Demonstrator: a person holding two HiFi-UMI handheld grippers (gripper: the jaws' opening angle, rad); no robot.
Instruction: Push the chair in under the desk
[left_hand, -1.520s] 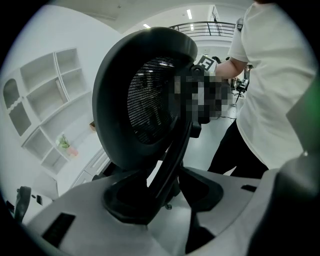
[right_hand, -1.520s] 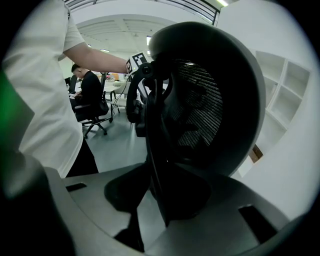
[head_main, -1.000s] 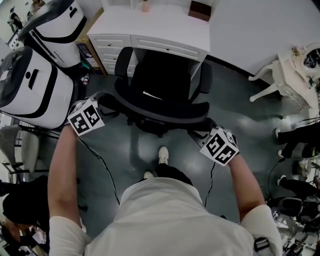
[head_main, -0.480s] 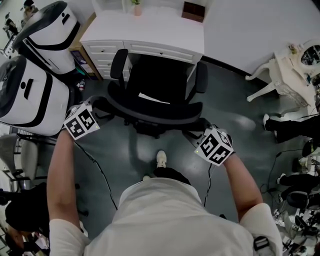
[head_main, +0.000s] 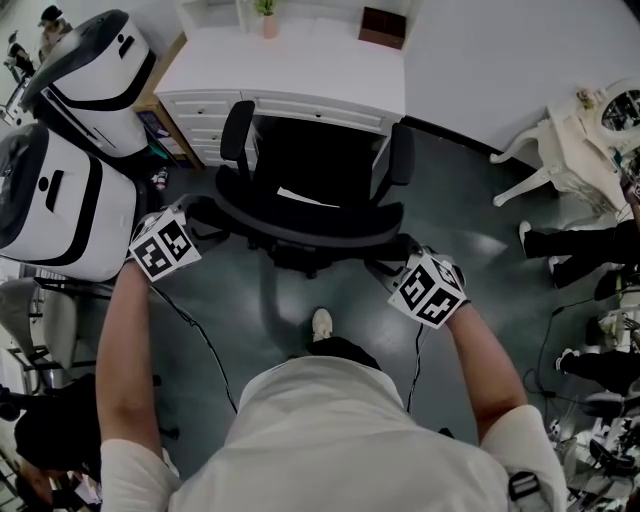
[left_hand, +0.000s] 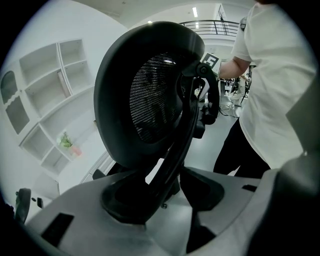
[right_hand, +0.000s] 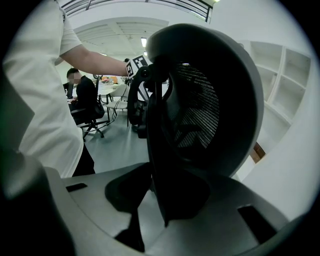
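A black office chair (head_main: 315, 165) faces the white desk (head_main: 300, 60), with its seat partly under the desktop and its armrests beside the drawer fronts. My left gripper (head_main: 203, 213) is shut on the left end of the curved mesh backrest (head_main: 300, 232). My right gripper (head_main: 397, 252) is shut on the backrest's right end. In the left gripper view the backrest (left_hand: 150, 100) rises from between the jaws of the left gripper (left_hand: 160, 200). The right gripper view shows the backrest (right_hand: 210, 110) likewise standing in the right gripper (right_hand: 160, 200).
Two large white machines (head_main: 60, 190) stand close on the left of the chair. A white ornate table (head_main: 580, 130) and seated people's legs (head_main: 570, 240) are on the right. A plant pot (head_main: 268, 20) and brown box (head_main: 383, 25) sit on the desk. Cables trail on the grey floor.
The chair has rolled forward toward the desk, its seat further under the top. Both grippers moved forward with the backrest, keeping their hold.
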